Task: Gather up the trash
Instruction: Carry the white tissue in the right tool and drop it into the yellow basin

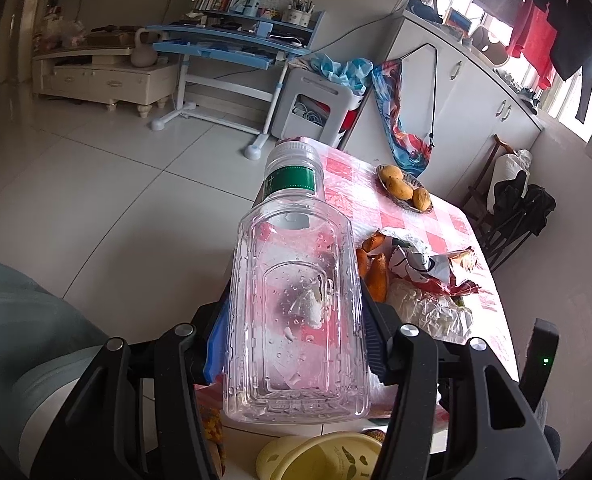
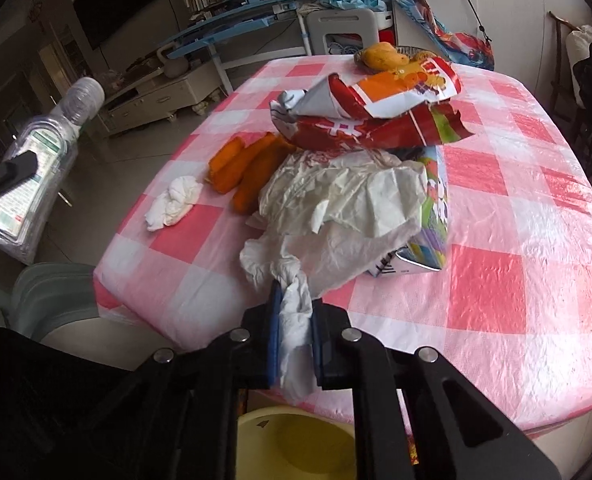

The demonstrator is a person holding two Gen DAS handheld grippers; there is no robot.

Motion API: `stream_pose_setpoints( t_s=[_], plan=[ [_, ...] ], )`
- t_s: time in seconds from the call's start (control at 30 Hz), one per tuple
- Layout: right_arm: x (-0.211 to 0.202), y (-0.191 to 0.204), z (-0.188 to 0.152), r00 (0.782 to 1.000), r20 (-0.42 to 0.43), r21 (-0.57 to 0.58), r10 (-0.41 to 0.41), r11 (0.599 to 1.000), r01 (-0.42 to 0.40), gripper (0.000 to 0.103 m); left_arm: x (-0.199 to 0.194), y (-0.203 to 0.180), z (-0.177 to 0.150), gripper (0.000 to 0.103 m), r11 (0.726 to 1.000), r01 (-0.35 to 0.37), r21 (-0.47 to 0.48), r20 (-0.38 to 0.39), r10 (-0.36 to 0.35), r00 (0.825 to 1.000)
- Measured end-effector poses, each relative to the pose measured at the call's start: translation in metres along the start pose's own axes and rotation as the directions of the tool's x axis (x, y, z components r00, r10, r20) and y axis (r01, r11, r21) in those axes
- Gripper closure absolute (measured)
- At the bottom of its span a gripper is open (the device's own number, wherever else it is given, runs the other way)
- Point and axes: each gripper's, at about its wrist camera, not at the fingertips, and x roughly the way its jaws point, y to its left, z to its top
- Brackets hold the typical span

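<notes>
Here right fingers (image 2: 293, 312) pinch the white bag (image 2: 336, 216).

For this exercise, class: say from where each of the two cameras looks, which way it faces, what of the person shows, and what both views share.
Left wrist: sits on the left gripper, looking down along the clear bottle it clamps, across the table's near corner; a grey-clad leg shows at left.
Right wrist: sits on the right gripper, facing over the checked table; it pinches a white plastic bag; leg and hand show at left.
Shared: bottle, orange peels, red wrapper, yellow bin.
</notes>
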Motion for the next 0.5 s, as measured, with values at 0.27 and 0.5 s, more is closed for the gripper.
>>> stream_pose_setpoints(
  t_s=[0.27, 0.5],
  plan=[
    [-0.072, 0.011, 0.022, 0.981, 0.160, -0.042, 0.108, 0.994, -0.103, 0.091, -0.002, -0.002, -0.002, 0.051, 1.000, 0.005, 0.005, 0.006, -0.005, 1.000],
    [-0.098, 0.007, 0.024, 0.968, 0.143, -0.019, 0.209, 0.978, -0.208, 0.091, -0.004, 0.000, -0.002, 0.051, 1.000, 0.006, 0.007, 0.011, -0.006, 1.000]
  ],
)
